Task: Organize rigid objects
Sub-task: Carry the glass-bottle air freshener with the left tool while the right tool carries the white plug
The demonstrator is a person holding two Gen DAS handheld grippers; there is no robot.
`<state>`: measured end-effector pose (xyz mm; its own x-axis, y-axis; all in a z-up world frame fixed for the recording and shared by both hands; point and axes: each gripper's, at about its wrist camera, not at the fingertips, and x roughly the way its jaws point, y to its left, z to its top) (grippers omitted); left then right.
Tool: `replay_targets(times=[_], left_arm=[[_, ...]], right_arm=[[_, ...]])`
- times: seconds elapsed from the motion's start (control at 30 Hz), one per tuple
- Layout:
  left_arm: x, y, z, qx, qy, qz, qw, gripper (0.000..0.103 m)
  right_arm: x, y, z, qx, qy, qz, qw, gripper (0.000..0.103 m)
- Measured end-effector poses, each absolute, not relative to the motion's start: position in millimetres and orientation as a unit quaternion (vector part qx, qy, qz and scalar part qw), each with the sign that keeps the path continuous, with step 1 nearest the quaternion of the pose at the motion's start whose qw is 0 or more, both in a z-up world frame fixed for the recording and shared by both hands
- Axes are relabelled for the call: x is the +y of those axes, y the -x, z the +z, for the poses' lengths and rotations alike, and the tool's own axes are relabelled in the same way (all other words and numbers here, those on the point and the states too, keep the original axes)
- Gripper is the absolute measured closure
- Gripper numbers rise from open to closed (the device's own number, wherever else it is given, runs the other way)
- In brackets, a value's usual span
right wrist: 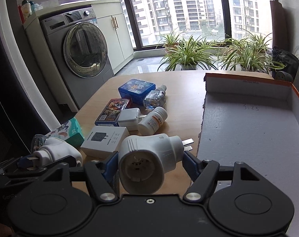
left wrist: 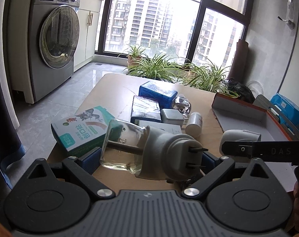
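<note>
My left gripper (left wrist: 149, 159) is shut on a plug-in vaporizer (left wrist: 159, 150), a white plug head with a clear glass bottle, lying sideways between the blue pads. My right gripper (right wrist: 149, 163) is shut on a bottle-less white plug-in heater (right wrist: 147, 162) just above the table, left of an open cardboard box (right wrist: 248, 130) with an orange rim. On the wooden table (right wrist: 185, 90) lie a green box (right wrist: 70, 132), a white box (right wrist: 104, 142), a card pack (right wrist: 114, 110), a white charger (right wrist: 128, 118), a pill bottle (right wrist: 152, 123), a blue tin (right wrist: 136, 89) and a clear bottle (right wrist: 154, 98).
A washing machine (right wrist: 84, 49) and cabinets stand on the left beyond the table. Potted plants (right wrist: 189, 55) line the window behind it. The cardboard box holds nothing and fills the table's right side. The two grippers are close together at the near edge.
</note>
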<state>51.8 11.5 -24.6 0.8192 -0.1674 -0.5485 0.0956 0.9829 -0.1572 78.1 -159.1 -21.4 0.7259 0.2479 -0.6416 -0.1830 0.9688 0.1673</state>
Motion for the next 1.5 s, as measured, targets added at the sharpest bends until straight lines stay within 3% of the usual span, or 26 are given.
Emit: replay_targets(times=[0.6, 1.5], left_arm=[[-51, -57, 21, 0.271, 0.039, -0.104, 0.956, 0.002], [-131, -98, 31, 0.281, 0.014, -0.170, 0.945, 0.002]], right_arm=[[-233, -42, 41, 0.284, -0.030, 0.069, 0.956, 0.020], [-312, -91, 50, 0.266, -0.073, 0.001, 0.961, 0.020]])
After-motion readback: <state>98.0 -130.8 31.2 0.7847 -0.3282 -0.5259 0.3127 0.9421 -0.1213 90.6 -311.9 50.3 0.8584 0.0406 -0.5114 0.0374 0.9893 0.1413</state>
